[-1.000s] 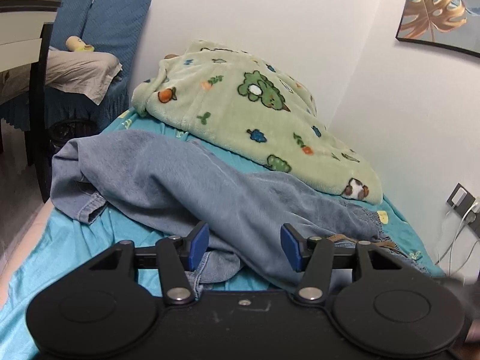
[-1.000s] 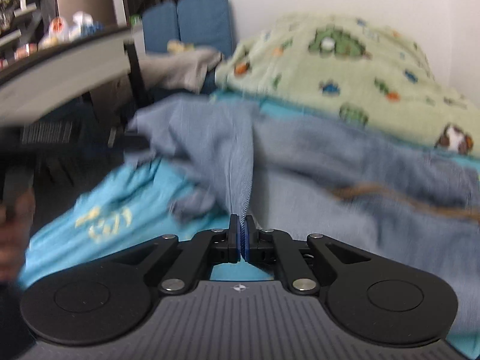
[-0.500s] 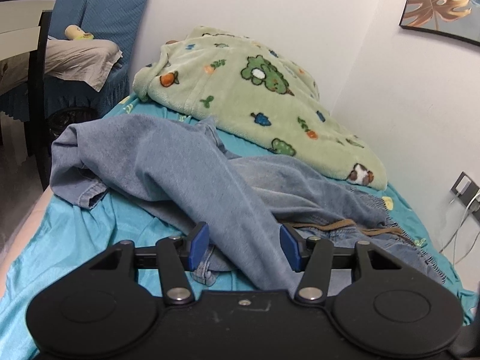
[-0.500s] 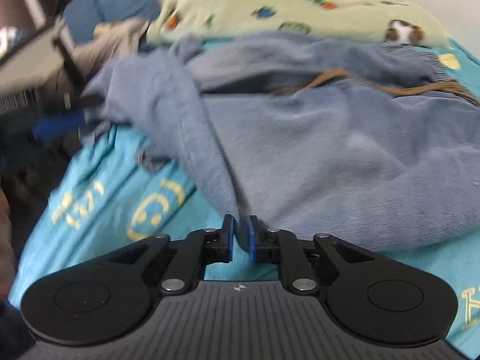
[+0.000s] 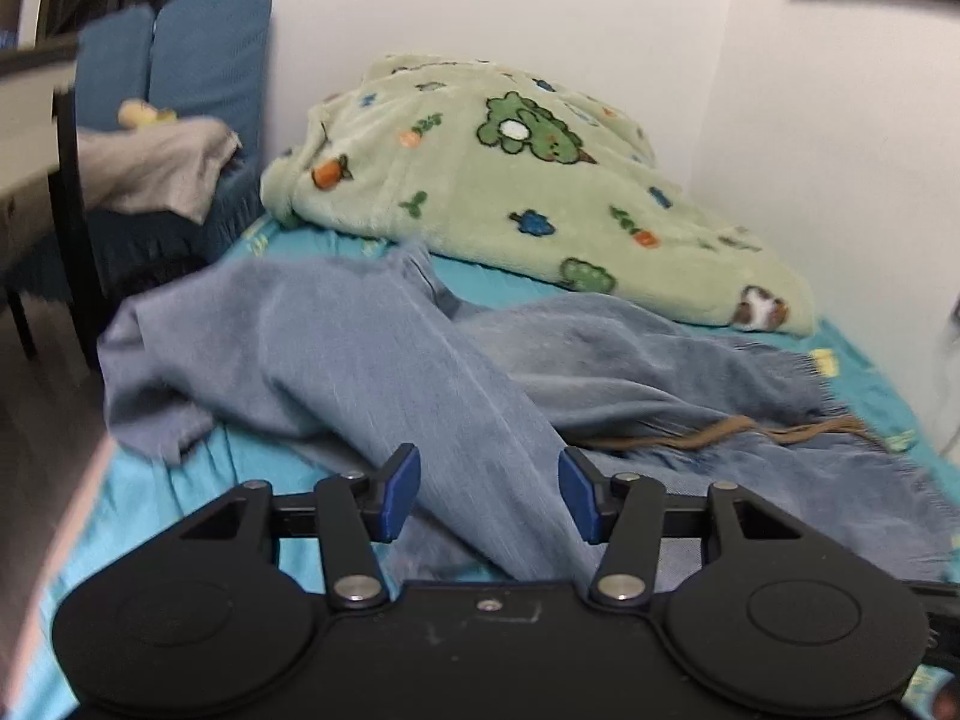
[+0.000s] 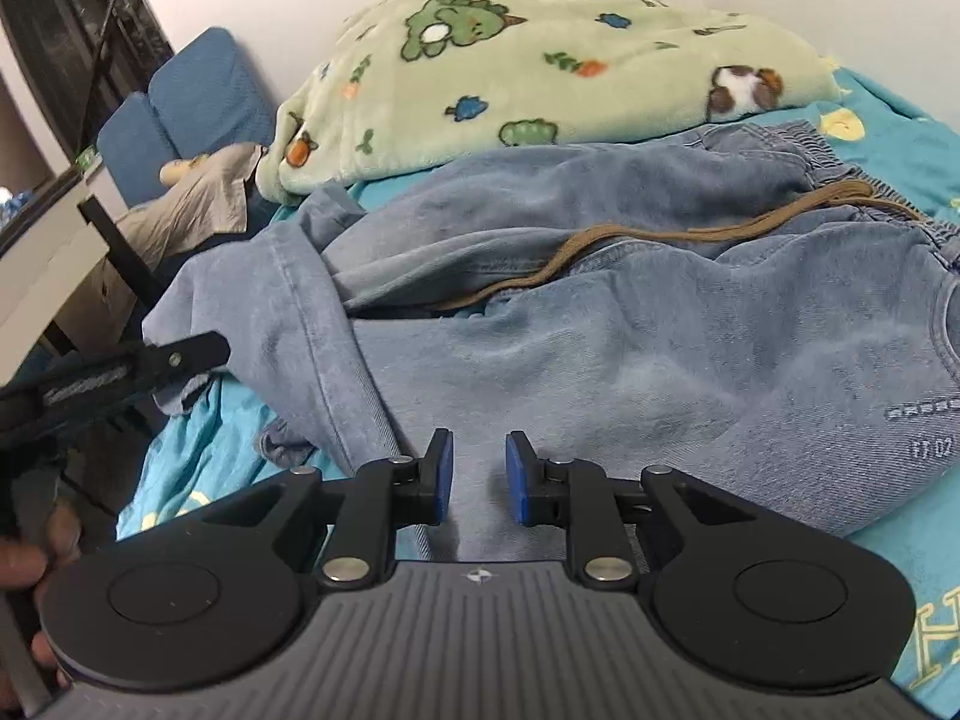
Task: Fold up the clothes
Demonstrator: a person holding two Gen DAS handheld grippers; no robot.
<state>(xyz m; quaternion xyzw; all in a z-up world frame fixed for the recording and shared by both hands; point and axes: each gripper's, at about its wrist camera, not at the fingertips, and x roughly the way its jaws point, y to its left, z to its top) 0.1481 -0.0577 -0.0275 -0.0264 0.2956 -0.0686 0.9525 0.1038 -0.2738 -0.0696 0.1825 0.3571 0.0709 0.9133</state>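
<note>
right gripper (image 6: 477, 476) tilted down over jeans (image 6: 660, 360), fingers just parting, gripping nothing.

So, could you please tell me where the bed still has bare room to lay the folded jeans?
Bare turquoise sheet shows along the near left edge beside the jeans, and a strip right of the waistband. The far end is crowded by the green fleece blanket.

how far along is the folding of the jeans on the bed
Early. Done: one leg of the jeans has been thrown across the other, roughly, with the brown drawstring trailing. In hand: nothing; the right tool has just been opening over the denim and grips none, and the left tool stands open above the leg. Left: smoothing, then folding the legs up; the green blanket lies beyond.
</note>
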